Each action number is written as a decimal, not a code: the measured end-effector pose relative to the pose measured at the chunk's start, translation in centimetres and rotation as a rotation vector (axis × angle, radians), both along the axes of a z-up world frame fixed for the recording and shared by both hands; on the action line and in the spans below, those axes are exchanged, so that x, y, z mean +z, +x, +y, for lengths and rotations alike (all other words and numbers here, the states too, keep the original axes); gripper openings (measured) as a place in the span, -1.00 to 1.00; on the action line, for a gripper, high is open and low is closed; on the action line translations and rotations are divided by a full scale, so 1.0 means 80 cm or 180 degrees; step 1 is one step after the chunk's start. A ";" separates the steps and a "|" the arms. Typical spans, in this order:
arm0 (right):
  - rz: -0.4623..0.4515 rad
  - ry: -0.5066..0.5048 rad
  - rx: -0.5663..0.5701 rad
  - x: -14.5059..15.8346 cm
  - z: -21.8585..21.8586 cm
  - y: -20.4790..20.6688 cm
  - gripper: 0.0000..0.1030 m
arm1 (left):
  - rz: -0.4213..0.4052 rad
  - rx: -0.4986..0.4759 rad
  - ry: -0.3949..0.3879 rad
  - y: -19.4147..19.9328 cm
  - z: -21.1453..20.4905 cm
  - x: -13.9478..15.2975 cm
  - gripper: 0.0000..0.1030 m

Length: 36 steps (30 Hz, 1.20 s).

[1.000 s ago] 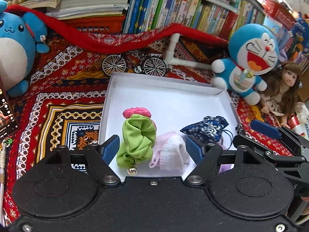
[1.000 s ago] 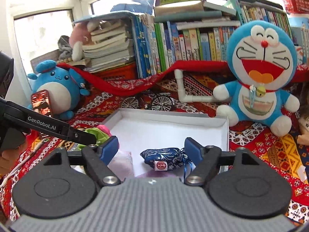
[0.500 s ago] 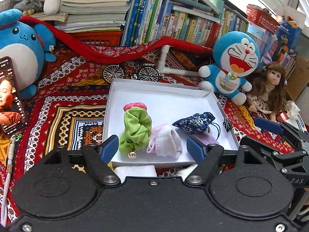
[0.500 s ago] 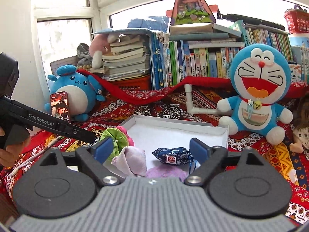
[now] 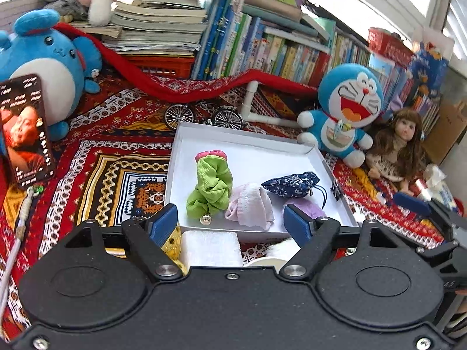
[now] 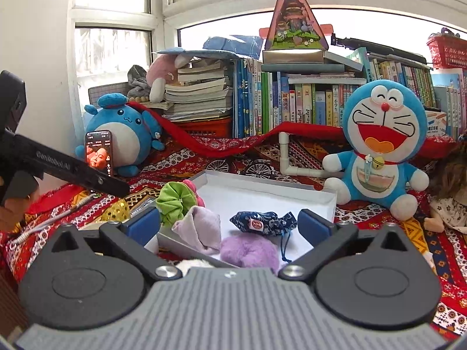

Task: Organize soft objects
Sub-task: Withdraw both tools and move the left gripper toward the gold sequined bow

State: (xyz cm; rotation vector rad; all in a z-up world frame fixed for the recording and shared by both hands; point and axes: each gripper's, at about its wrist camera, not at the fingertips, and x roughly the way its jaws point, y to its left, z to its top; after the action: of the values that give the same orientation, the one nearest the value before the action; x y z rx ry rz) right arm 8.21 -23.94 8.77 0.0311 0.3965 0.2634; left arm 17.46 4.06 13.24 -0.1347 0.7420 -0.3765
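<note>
A white tray [image 5: 256,143] on the patterned cloth holds a green scrunchie [image 5: 211,186], a pale pink cloth [image 5: 251,205], a navy pouch [image 5: 292,185] and a purple fluffy scrunchie [image 5: 306,207]. My left gripper [image 5: 230,224] hovers at the tray's near edge, jaws opening, nothing pressed between them. A white folded towel [image 5: 210,248] and a yellow sequin piece [image 5: 172,240] lie outside the tray just below it. My right gripper [image 6: 229,227] faces the same tray [image 6: 274,189], jaws opening wide. The navy pouch [image 6: 262,220] and purple scrunchie [image 6: 248,249] lie untouched between its fingers.
A Doraemon plush [image 5: 347,110] and a doll [image 5: 400,145] sit right of the tray. A blue plush [image 5: 38,58] with a phone [image 5: 26,125] leaning on it stands at the left. A model bicycle [image 5: 204,115], a white pipe [image 5: 254,108] and rows of books [image 5: 262,49] line the back.
Both grippers have drawn back from the tray and their jaws have widened. The white towel and the yellow sequin piece have come into view under the left gripper.
</note>
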 end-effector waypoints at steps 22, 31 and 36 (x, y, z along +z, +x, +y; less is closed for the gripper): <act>-0.0074 0.0095 -0.0246 -0.032 -0.030 -0.052 1.00 | -0.0293 0.0432 0.0050 -0.082 0.060 -0.045 0.62; -0.0038 0.0060 -0.0410 -0.049 -0.040 -0.068 1.00 | -0.0151 0.0515 0.0066 -0.088 0.073 -0.070 0.61; 0.0029 0.0059 -0.0525 -0.061 -0.049 -0.076 1.00 | -0.0063 0.0542 0.0085 -0.090 0.072 -0.083 0.51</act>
State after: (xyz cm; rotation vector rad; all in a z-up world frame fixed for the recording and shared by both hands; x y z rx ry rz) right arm 2.15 -27.89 3.91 0.0830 0.3983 0.1043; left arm 10.29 9.86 6.63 -0.1676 0.7101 -0.2056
